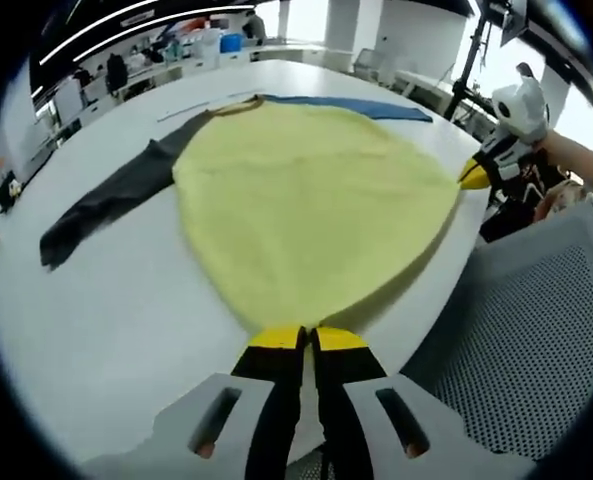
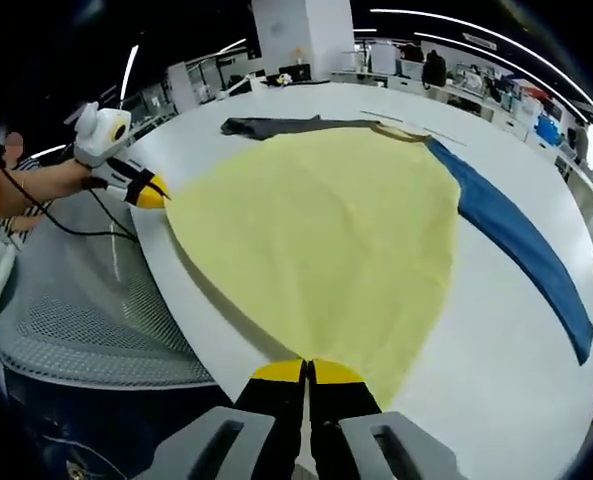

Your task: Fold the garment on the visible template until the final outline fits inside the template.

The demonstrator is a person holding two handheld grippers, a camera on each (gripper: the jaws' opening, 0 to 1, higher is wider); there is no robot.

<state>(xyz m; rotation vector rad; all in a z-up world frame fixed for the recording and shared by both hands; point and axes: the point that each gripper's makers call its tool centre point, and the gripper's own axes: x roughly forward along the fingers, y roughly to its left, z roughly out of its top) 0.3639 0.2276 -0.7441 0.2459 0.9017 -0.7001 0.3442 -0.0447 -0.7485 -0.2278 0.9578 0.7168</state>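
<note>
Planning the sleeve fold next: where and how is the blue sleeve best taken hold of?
Probably at its free cuff end, coming in from the table's open side. The blue sleeve lies flat, stretched straight away from the yellow body, so pinching the far end lets it swing over. Both tools now look shut on the hem.

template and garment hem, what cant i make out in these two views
- Template outline: cannot be made out on the white table in either view; the yellow garment may cover it.
- Hem corners: hidden inside the shut left gripper and right gripper.
- Gray sleeve: small and far in the right gripper view, its cuff unclear.
- Blue sleeve: foreshortened in the left gripper view.
</note>
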